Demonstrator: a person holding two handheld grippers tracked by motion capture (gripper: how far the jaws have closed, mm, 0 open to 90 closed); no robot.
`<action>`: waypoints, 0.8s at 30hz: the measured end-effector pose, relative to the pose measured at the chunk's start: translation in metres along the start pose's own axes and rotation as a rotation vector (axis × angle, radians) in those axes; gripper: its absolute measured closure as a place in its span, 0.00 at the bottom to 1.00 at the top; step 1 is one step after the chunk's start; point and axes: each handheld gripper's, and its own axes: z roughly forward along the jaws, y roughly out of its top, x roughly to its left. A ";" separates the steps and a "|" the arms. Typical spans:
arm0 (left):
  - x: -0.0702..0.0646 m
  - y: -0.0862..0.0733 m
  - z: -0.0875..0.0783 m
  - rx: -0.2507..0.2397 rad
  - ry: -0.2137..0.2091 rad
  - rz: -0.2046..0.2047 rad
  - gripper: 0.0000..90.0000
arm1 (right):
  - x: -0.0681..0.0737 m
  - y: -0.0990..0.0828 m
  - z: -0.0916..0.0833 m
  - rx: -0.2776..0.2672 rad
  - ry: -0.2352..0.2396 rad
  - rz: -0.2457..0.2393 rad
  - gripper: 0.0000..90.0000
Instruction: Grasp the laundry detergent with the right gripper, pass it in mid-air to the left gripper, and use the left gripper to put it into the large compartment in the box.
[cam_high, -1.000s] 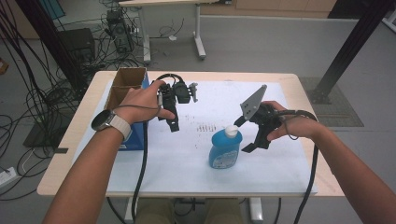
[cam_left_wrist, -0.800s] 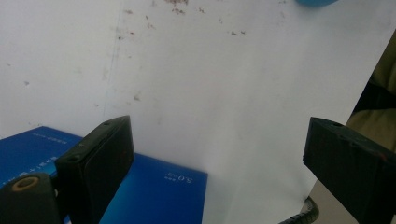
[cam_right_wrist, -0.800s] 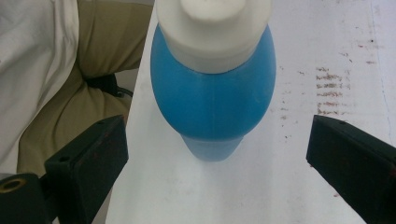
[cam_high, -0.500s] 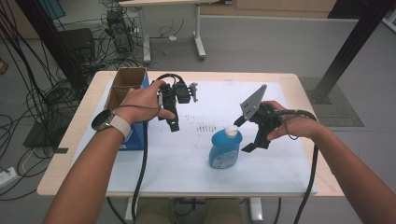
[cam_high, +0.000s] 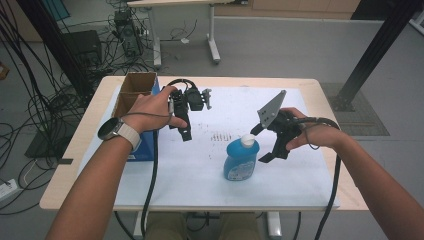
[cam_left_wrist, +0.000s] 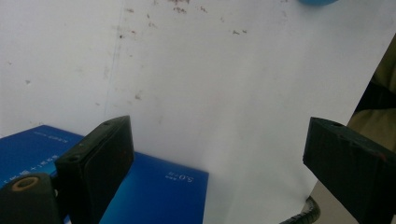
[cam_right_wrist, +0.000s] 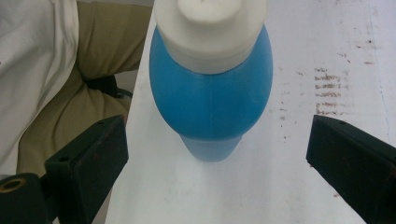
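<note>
While nothing has shifted since a second ago, the right claw (cam_high: 262, 144) hangs wide open around the blue bottle (cam_high: 241, 159) at lower centre of the worktop (cam_high: 300, 170), so gripping is probably next. Left claw (cam_high: 184, 120), also wide, hovers empty over a blue box (cam_left_wrist: 154, 186) whose print is barely readable, perhaps "5.0".

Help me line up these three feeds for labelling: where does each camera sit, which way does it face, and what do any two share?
High view: above the person's side, facing forward and down on the table; both forearms, left gripper, right gripper.
Left gripper view: rides that gripper, facing down at the white sheet and blue box; its open jaws show.
Right gripper view: rides that gripper, facing down onto the blue bottle; open jaws, the person's lap.
Shared: high and right gripper views both show the bottle.
</note>
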 end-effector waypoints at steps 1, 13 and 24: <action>0.000 0.000 0.000 -0.002 -0.002 -0.006 0.10 | 0.000 0.000 0.000 0.000 0.000 0.000 0.06; 0.000 0.001 0.000 0.001 0.000 -0.005 0.10 | 0.000 0.000 -0.001 -0.003 -0.001 -0.001 0.06; 0.000 0.001 0.000 0.003 0.001 -0.003 0.10 | 0.000 0.000 -0.001 -0.005 -0.003 -0.003 0.06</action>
